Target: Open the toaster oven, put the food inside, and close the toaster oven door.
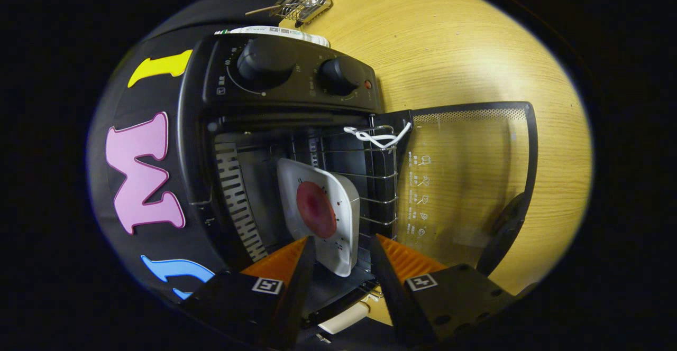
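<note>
Pale wooden tabletop (465, 49) is carrying a black toaster oven (285, 102), which is appearing rotated in the gripper view, its two knobs (264, 65) lying along the far side and its glass door (470, 182) hanging fully open over the wood. A white square plate (328, 208) bearing a round red piece of food (316, 209) is sitting inside the cavity against the wire rack (370, 182). The gripper (342, 253) is hovering just before the oven mouth with its orange fingers (288, 258) spread apart and gripping nothing, the plate's near corner showing between them.
</note>
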`<state>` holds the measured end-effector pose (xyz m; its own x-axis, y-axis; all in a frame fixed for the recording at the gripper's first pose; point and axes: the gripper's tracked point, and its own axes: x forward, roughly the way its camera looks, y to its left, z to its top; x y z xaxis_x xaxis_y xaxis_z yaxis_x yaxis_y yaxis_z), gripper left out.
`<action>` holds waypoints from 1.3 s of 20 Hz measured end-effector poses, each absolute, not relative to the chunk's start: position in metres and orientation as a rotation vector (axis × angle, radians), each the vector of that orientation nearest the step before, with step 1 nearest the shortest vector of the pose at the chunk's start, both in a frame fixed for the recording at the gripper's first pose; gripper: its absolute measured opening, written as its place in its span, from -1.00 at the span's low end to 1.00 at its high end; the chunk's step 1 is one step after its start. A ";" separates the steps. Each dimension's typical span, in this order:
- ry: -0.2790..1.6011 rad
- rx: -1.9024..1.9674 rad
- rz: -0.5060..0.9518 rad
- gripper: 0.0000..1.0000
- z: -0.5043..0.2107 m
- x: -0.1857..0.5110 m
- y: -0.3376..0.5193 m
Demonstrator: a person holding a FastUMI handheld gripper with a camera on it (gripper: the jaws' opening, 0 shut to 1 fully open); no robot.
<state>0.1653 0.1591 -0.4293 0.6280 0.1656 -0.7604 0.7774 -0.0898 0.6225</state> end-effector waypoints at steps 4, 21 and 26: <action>0.911 1.524 -0.537 0.93 -0.423 0.127 0.158; 1.163 0.384 0.054 0.97 -0.430 -0.010 0.176; 1.170 0.182 0.066 0.98 -0.464 -0.018 0.176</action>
